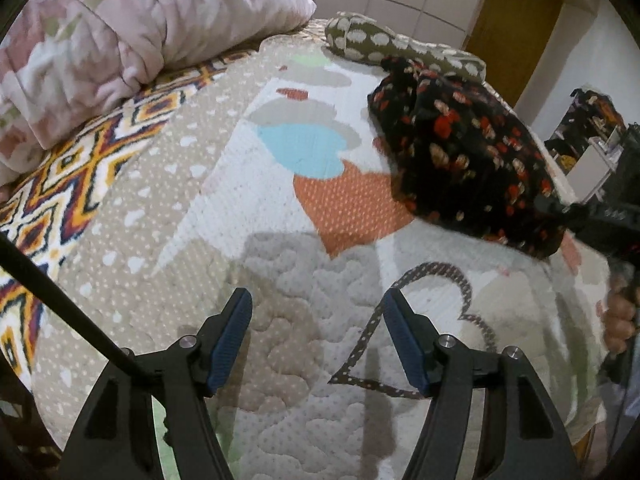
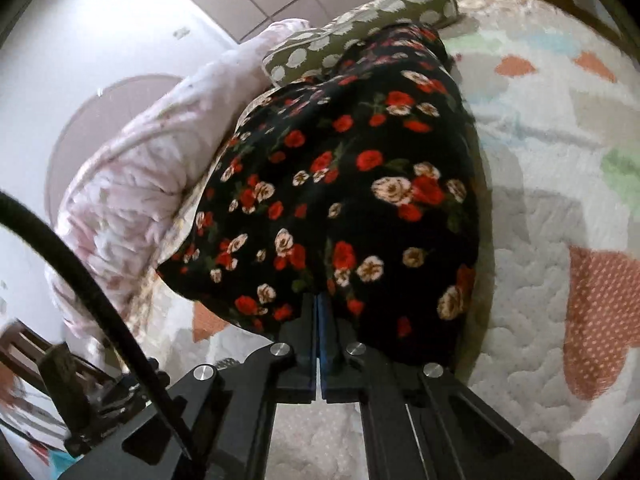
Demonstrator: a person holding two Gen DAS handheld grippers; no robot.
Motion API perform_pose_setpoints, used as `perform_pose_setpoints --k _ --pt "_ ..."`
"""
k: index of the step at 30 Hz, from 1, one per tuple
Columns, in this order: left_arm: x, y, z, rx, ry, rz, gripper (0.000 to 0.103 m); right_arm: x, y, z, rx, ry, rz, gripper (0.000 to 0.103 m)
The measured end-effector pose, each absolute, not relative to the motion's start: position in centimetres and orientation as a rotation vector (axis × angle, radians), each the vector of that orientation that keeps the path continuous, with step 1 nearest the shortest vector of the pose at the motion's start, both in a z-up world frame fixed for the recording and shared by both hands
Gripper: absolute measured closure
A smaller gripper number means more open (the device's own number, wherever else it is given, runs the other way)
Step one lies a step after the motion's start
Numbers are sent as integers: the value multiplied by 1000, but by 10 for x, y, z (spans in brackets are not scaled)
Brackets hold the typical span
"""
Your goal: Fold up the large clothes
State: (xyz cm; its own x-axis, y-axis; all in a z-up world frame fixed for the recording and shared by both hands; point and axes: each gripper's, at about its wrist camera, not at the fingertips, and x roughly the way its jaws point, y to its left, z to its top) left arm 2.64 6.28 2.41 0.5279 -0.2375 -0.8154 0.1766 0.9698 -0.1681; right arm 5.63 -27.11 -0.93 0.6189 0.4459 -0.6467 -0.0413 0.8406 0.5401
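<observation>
A black garment with red and cream flowers (image 2: 340, 200) hangs bunched above the bed, its near edge pinched in my right gripper (image 2: 318, 312), whose jaws are shut on the cloth. In the left wrist view the same garment (image 1: 460, 152) is lifted at the right, held by the right gripper (image 1: 566, 212) with a person's hand (image 1: 620, 320) below it. My left gripper (image 1: 316, 294) stands open over the patterned quilt (image 1: 280, 208), with nothing between its blue-padded fingers (image 1: 230, 340).
A pink floral comforter (image 1: 120, 40) is heaped at the bed's far left. An olive cushion with white dots (image 1: 360, 36) lies behind the garment. A brown door (image 1: 516, 16) and cluttered shelves (image 1: 592, 128) stand beyond the bed's right edge.
</observation>
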Motion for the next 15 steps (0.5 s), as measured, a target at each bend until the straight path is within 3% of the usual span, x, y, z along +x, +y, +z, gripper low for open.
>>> perform_pose_setpoints --k 4,8,12,15 --pt "28 60 10 -49 998 -231 34 55 -249 20 507 785 346 97" --pt "26 54 4 -35 978 -233 22 79 -209 37 521 760 464 97" --pt "24 43 -1 24 959 -235 12 116 -171 22 534 809 532 97" --pt "22 39 -4 38 939 -236 5 143 -157 -14 575 963 519 99"
